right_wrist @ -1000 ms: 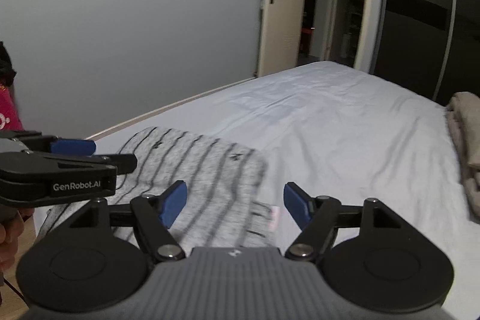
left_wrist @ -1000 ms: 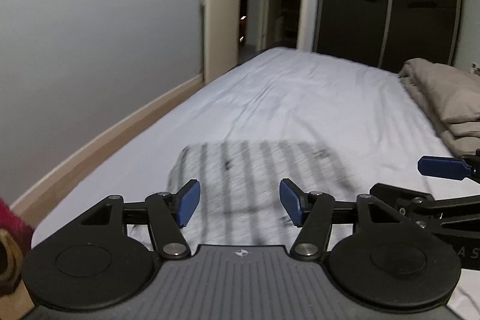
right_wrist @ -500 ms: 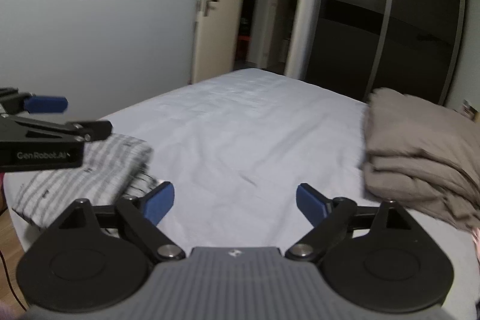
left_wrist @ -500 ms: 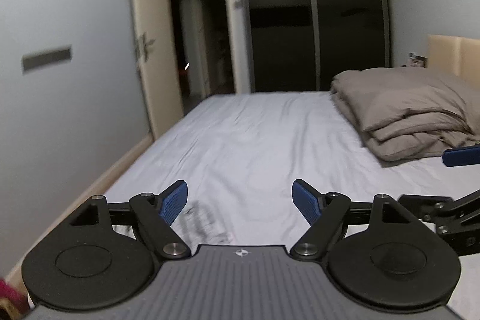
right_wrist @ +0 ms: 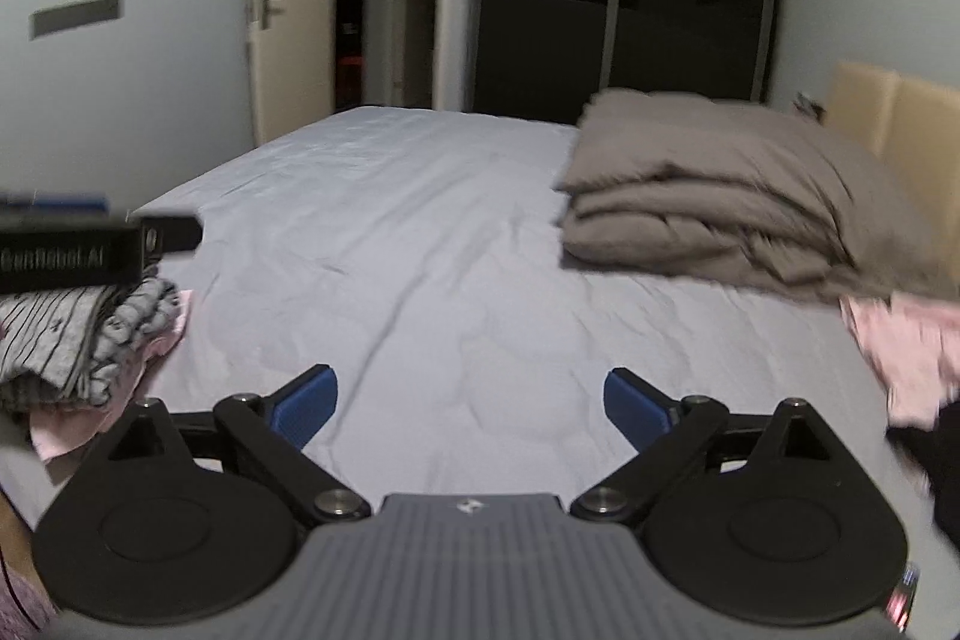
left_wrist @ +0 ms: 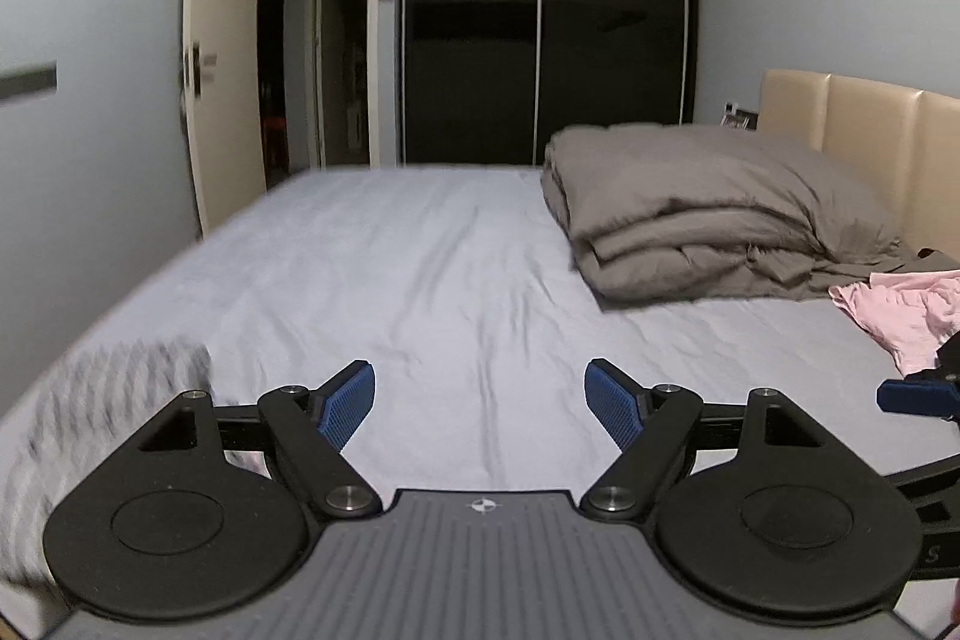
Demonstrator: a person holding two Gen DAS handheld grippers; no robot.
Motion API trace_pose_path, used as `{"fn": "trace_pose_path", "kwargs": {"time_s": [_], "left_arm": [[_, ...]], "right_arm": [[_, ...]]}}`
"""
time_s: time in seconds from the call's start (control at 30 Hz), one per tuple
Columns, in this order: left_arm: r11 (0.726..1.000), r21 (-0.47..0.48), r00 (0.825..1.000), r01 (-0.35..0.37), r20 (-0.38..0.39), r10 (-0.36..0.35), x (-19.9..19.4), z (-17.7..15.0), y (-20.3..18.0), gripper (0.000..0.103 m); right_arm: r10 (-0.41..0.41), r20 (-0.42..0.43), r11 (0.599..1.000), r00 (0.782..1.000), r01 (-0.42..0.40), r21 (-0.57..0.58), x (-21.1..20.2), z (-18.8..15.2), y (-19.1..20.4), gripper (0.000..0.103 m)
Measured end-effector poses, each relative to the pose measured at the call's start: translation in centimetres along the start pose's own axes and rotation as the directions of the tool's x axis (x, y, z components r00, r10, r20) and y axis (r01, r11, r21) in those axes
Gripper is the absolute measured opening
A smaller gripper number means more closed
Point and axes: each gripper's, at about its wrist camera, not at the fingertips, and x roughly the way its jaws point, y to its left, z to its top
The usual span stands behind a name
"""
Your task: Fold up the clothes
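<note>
Two folded tops, striped grey stack (right_wrist: 72,340) at lower left, could get knocked by left gripper (left_wrist: 480,403), spread, empty. Right gripper (right_wrist: 471,406), jaws just widened, empty; grabbing crumpled pink garment (right_wrist: 906,352) at right may catch grey duvet (right_wrist: 720,196).

Right gripper (right_wrist: 471,400) over bare sheet of the bed (right_wrist: 420,250), blue fingers (right_wrist: 303,403) spread wide, just been opening, nothing between them. Left gripper (right_wrist: 102,244) enters from left edge, above folded striped grey garment (right_wrist: 78,340), which lies on a pink piece. Folded taupe duvet (right_wrist: 732,196) at far right. Crumpled pink garment (right_wrist: 900,352) in front of it, blurred.
</note>
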Motion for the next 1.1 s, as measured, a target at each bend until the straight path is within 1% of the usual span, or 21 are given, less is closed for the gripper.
{"fn": "trace_pose_path", "kwargs": {"time_s": [0.03, 0.13, 0.2, 0.23, 0.3, 0.33, 0.4, 0.5, 0.63, 0.77, 0.93, 1.1], "left_arm": [[1.000, -0.005, 1.000, -0.011, -0.015, 0.011, 0.5, -0.6, -0.3, 0.077], [0.998, 0.044, 0.998, -0.050, -0.037, 0.052, 1.6, -2.3, -1.8, 0.077], [0.995, 0.071, 0.996, -0.073, -0.042, 0.076, 2.7, -3.3, -2.6, 0.077], [0.994, 0.071, 0.995, -0.078, -0.059, 0.083, 3.2, -3.8, -2.8, 0.077], [0.995, 0.062, 0.991, -0.079, -0.102, 0.085, 3.7, -4.8, -3.5, 0.077], [0.995, 0.062, 0.989, -0.079, -0.119, 0.086, 3.8, -5.3, -3.8, 0.077], [0.995, 0.070, 0.986, -0.077, -0.144, 0.086, 4.2, -5.9, -4.2, 0.077], [0.994, 0.082, 0.982, -0.071, -0.170, 0.084, 4.9, -6.4, -4.8, 0.077], [0.995, 0.086, 0.977, -0.056, -0.203, 0.073, 5.7, -6.7, -5.3, 0.077], [0.996, 0.073, 0.970, -0.053, -0.231, 0.068, 6.0, -6.9, -5.3, 0.077], [0.995, 0.085, 0.968, -0.054, -0.240, 0.073, 6.0, -7.0, -5.4, 0.077], [0.995, 0.088, 0.967, -0.052, -0.243, 0.072, 5.5, -7.1, -5.5, 0.077]], "right_arm": [[-0.006, -0.007, 1.000, 1.000, 0.006, 0.023, 0.2, -0.5, -0.5, 0.097], [-0.019, -0.028, 0.998, 0.999, 0.021, 0.059, 1.2, -1.7, -1.4, 0.097], [-0.038, -0.031, 0.996, 0.999, 0.041, 0.074, 1.5, -3.0, -1.9, 0.097], [-0.048, -0.037, 0.995, 0.998, 0.051, 0.082, 1.6, -3.8, -2.1, 0.097], [-0.060, -0.057, 0.992, 0.997, 0.066, 0.106, 2.0, -5.3, -2.4, 0.097], [-0.053, -0.073, 0.991, 0.996, 0.061, 0.119, 2.5, -5.7, -2.5, 0.097], [-0.038, -0.105, 0.988, 0.994, 0.053, 0.143, 3.3, -6.5, -2.7, 0.097], [-0.024, -0.134, 0.989, 0.991, 0.043, 0.141, 4.0, -7.3, -2.9, 0.097], [-0.015, -0.133, 0.987, 0.991, 0.036, 0.154, 4.7, -7.2, -3.1, 0.097], [-0.007, -0.113, 0.987, 0.994, 0.025, 0.158, 4.7, -6.5, -2.8, 0.097], [-0.014, -0.098, 0.991, 0.995, 0.027, 0.131, 4.6, -5.9, -2.3, 0.097], [-0.014, -0.099, 0.989, 0.995, 0.028, 0.146, 4.6, -5.8, -2.5, 0.097]]}}
